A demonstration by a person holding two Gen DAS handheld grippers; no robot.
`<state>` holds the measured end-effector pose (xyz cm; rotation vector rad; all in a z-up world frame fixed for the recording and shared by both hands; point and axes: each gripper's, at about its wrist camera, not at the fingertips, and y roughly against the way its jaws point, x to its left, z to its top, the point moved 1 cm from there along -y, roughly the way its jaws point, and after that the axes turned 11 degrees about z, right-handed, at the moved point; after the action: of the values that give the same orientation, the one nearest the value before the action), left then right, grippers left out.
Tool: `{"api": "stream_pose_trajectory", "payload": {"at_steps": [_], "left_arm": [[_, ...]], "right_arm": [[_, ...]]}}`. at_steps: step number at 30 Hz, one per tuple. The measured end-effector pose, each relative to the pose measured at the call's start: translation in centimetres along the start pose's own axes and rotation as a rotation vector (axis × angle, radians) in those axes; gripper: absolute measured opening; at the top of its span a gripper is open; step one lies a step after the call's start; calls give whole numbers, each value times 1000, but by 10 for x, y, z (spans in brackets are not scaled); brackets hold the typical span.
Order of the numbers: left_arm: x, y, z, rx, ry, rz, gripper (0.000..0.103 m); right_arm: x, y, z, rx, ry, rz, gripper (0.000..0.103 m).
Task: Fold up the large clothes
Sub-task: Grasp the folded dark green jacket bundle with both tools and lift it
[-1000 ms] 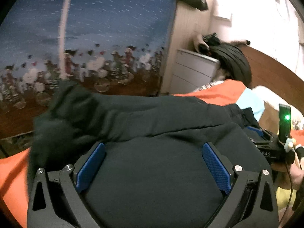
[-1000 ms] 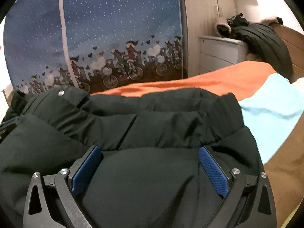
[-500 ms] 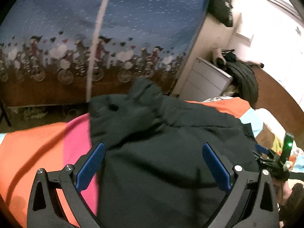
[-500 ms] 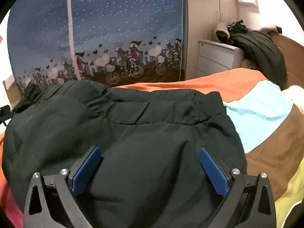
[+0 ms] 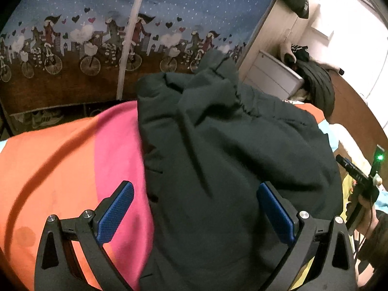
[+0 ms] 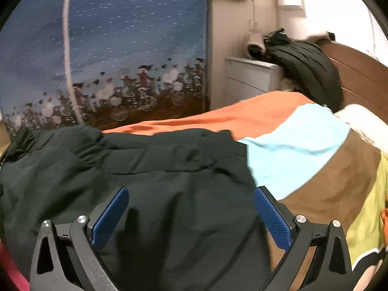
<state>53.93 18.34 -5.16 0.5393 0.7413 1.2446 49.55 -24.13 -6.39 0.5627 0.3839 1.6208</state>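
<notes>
A large black padded jacket (image 5: 230,150) lies bunched on a bed with a colour-block cover (image 5: 60,157). My left gripper (image 5: 194,208) is open above the jacket's left part, its blue pads wide apart and holding nothing; one rumpled fold stands up at the far end. In the right wrist view the same jacket (image 6: 157,169) spreads flatter under my right gripper (image 6: 191,213), which is also open and empty, over the jacket's right edge. The right gripper's body (image 5: 361,181) with a green light shows at the far right of the left view, held in a hand.
The cover (image 6: 291,145) has orange, pink, light blue, brown and yellow-green panels. A blue curtain with cyclists (image 6: 121,60) hangs behind the bed. A white drawer unit (image 6: 247,77) and another dark jacket (image 6: 312,72) on the wooden headboard stand at the back right.
Both grippers have pulled back and away from the jacket, showing more of the bed cover. The left view swung left to the pink and orange panels; the right view swung right to the blue and brown ones.
</notes>
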Motion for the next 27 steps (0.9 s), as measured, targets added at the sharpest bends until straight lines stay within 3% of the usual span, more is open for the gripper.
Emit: {"api": "stream_pose_trajectory", "payload": {"at_steps": [7, 12, 18, 27], "left_arm": [[3, -9, -3, 26, 0, -23, 100], [5, -17, 1, 42, 17, -53, 100], [2, -24, 7, 62, -12, -83, 100], [1, -50, 11, 160, -43, -166, 102]], "right_arm": [[-44, 4, -9, 9, -105, -68, 103], [-70, 3, -13, 31, -172, -51, 103], [-85, -14, -16, 135, -195, 148, 103], [-101, -49, -20, 271, -281, 285, 103]]}}
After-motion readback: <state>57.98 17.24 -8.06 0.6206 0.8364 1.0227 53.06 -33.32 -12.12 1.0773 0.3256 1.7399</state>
